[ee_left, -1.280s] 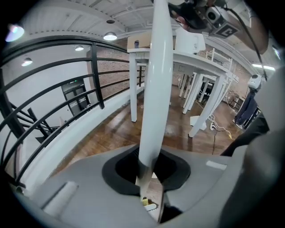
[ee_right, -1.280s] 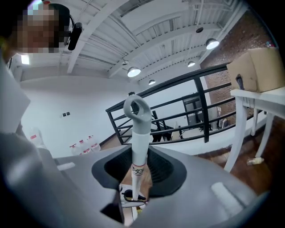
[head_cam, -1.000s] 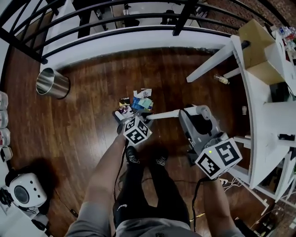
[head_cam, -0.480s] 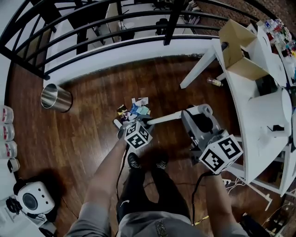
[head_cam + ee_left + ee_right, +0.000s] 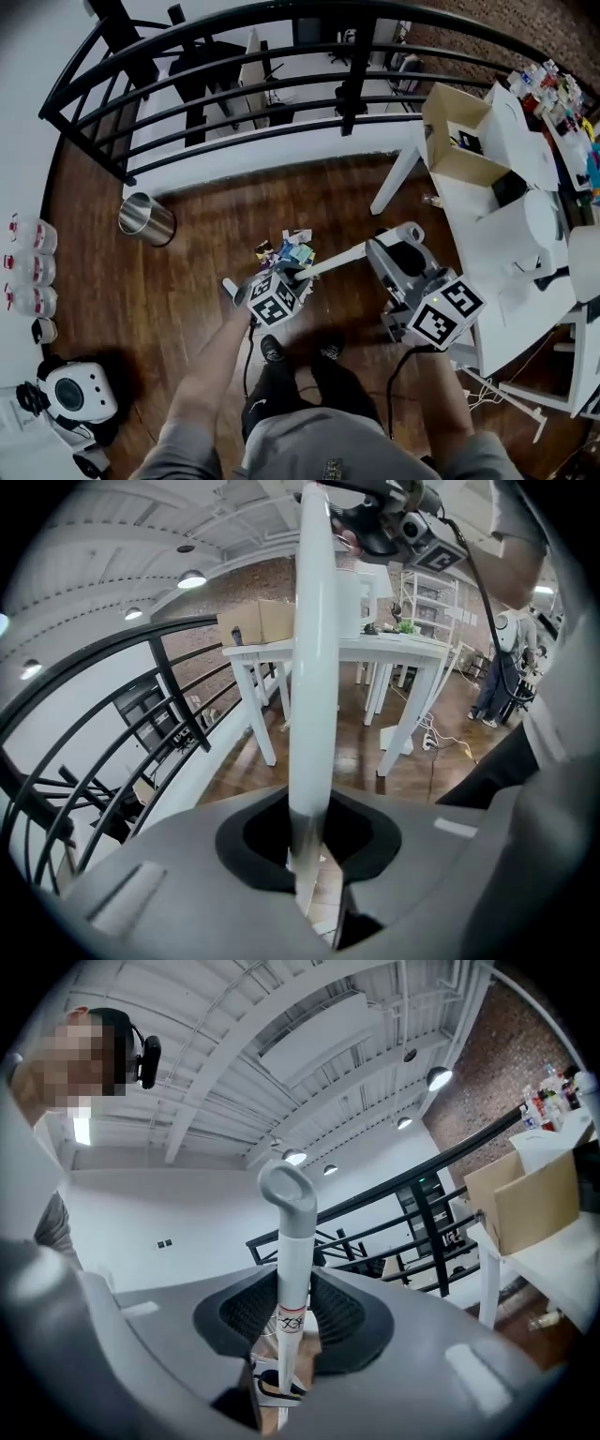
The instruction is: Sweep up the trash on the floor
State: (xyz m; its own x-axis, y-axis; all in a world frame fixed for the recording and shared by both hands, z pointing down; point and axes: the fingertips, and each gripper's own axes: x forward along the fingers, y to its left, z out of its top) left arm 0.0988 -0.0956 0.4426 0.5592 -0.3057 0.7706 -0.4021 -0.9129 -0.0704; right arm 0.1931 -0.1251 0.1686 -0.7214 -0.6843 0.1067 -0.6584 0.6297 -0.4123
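Note:
A small pile of colourful trash (image 5: 286, 251) lies on the dark wood floor, just beyond my left gripper (image 5: 292, 277). A long white handle (image 5: 352, 251) runs from that gripper up to a loop end (image 5: 410, 232) at my right gripper (image 5: 398, 251). Both grippers are shut on this one handle. In the left gripper view the handle (image 5: 314, 667) passes up between the jaws of the left gripper (image 5: 309, 832) toward the other gripper (image 5: 403, 527). In the right gripper view the looped handle (image 5: 289, 1241) sticks out past the right gripper (image 5: 292, 1314). The tool's lower end is hidden.
A steel bin (image 5: 148, 218) stands on the floor at the left, below a black railing (image 5: 234, 103). A white table (image 5: 506, 234) with a cardboard box (image 5: 459, 136) fills the right. A small bottle (image 5: 429, 199) lies by its leg. A white device (image 5: 70, 394) sits lower left.
Both grippers keep their hold on the handle and have risen. The head view has pulled back and up, so the floor, bin and trash look smaller and more railing shows.

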